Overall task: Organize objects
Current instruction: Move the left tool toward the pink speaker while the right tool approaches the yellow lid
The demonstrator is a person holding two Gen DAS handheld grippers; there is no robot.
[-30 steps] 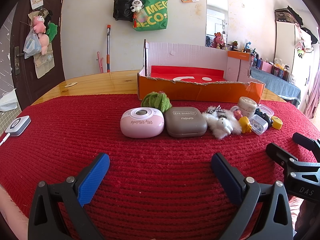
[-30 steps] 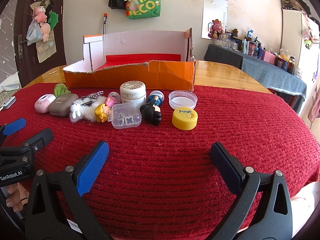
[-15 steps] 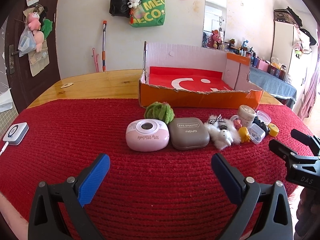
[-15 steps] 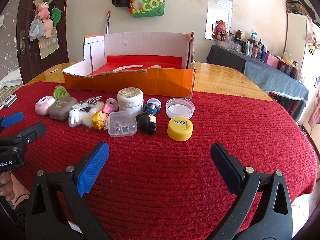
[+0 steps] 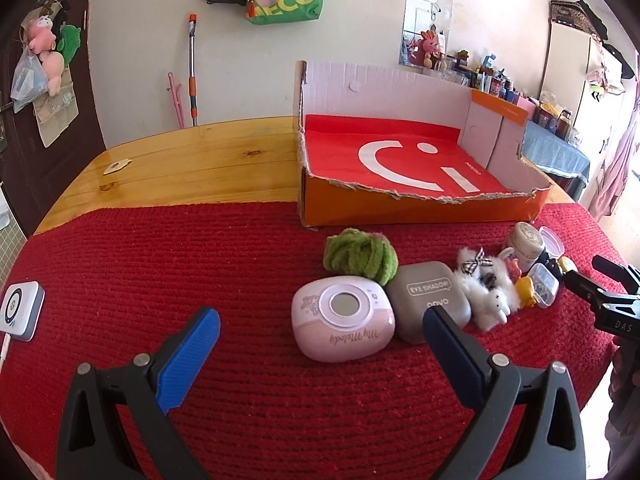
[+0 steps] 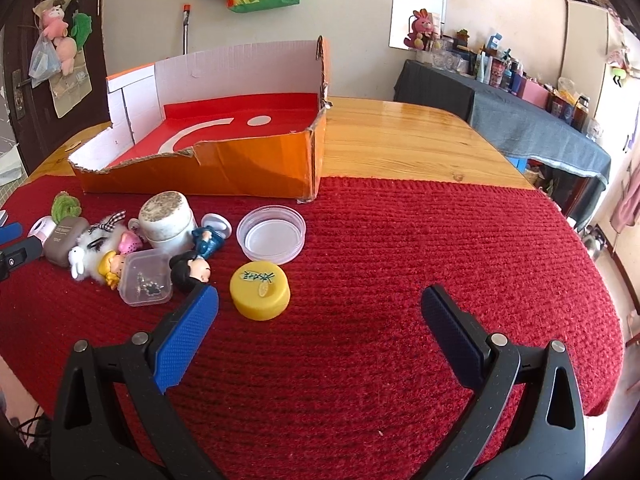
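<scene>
On the table [image 5: 192, 168], a red knit mat [image 5: 240, 264] covered the near part, with an orange cardboard box [image 5: 420, 208] standing open at its far edge, red liner inside, nothing in it. Small items lay in a row on the mat in front of the box: green yarn ball [image 5: 360, 258], pink case [image 5: 344, 322], grey eyeshadow case [image 5: 428, 300] touching it, white fluffy toy [image 5: 486, 296], clear small box [image 6: 146, 282], black-haired figurine [image 6: 190, 272], white round jar [image 6: 166, 220], clear lid [image 6: 272, 234], yellow cap [image 6: 260, 290]. Left gripper [image 5: 320, 344] hovered over the mat, jaws wide, holding nothing, pink case just ahead between the fingers' line. Right gripper [image 6: 320, 320] was also wide and empty, above the mat, its left finger near the yellow cap and figurine. White gadget [image 5: 20, 314] sat at the mat's left edge.
</scene>
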